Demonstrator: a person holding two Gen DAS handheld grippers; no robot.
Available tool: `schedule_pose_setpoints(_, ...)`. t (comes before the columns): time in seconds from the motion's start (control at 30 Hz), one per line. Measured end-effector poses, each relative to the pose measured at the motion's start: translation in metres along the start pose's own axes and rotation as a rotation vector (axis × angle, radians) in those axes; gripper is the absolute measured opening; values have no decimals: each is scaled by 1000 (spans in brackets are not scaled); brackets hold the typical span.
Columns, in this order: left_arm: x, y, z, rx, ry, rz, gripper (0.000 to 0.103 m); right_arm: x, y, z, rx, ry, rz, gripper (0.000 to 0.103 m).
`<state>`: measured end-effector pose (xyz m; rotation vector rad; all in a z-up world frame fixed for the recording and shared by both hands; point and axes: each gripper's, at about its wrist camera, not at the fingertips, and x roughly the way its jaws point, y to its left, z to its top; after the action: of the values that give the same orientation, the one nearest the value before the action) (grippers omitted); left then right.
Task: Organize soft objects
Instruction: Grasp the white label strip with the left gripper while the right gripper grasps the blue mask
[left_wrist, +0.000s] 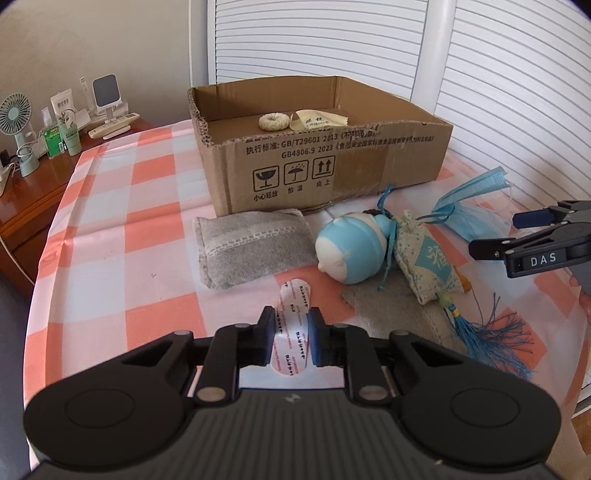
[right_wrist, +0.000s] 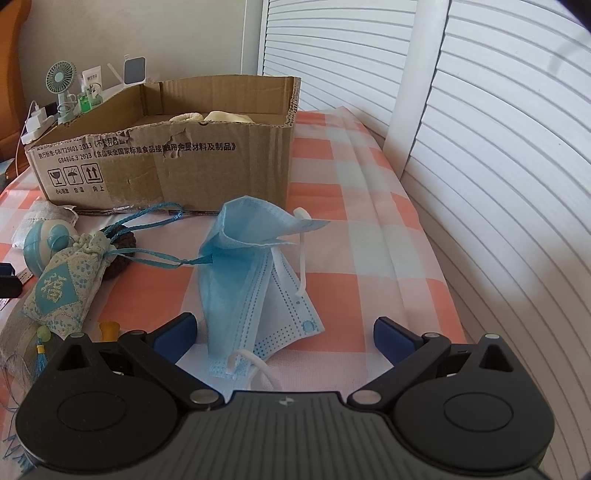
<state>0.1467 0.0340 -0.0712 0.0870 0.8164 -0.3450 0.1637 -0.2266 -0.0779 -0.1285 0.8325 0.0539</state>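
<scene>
My left gripper (left_wrist: 291, 332) is shut on a white patch with red print (left_wrist: 293, 314), held just above the checked cloth. Ahead lie a grey fabric pouch (left_wrist: 251, 245), a blue-and-white squishy toy (left_wrist: 351, 251) and a patterned sachet with a blue tassel (left_wrist: 424, 262). My right gripper (right_wrist: 284, 332) is open, its jaws on either side of a crumpled blue face mask (right_wrist: 255, 273); it also shows at the right edge of the left wrist view (left_wrist: 517, 232). An open cardboard box (left_wrist: 325, 155) holds a cream ring (left_wrist: 273, 121) and a yellow cloth (left_wrist: 317, 120).
A wooden side table (left_wrist: 33, 184) at the left carries a small fan (left_wrist: 16, 125), bottles and a remote. White slatted doors (right_wrist: 498, 166) stand close behind and to the right. A beige cloth (left_wrist: 391, 306) lies under the sachet.
</scene>
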Motion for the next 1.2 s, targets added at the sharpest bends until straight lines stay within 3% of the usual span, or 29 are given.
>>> schedule_pose_setpoints(0.47,-10,6,-11,-45,-7,19,18,-10,5,2,-41,-47,33,103)
schedule_pose_setpoints(0.63,-10,7,-12,-50,-12,12,18,-39,6,13,-90,-148,60,103)
schedule_pose_setpoints(0.83,-10,9,-12,-56,-17,8,18,-54,25,35,-196,-242,172,103)
schedule_pose_setpoints(0.97,-10,9,-12,-58,-19,5,18,-32,41,38,-281,-197,202,93)
schedule_pose_setpoints(1.07,-10,9,-13,-58,-20,3,18,-16,38,31,-279,-130,188,82)
schedule_pose_setpoints(1.2,-10,9,-13,-51,-21,2,18,-8,28,21,-255,-99,174,77)
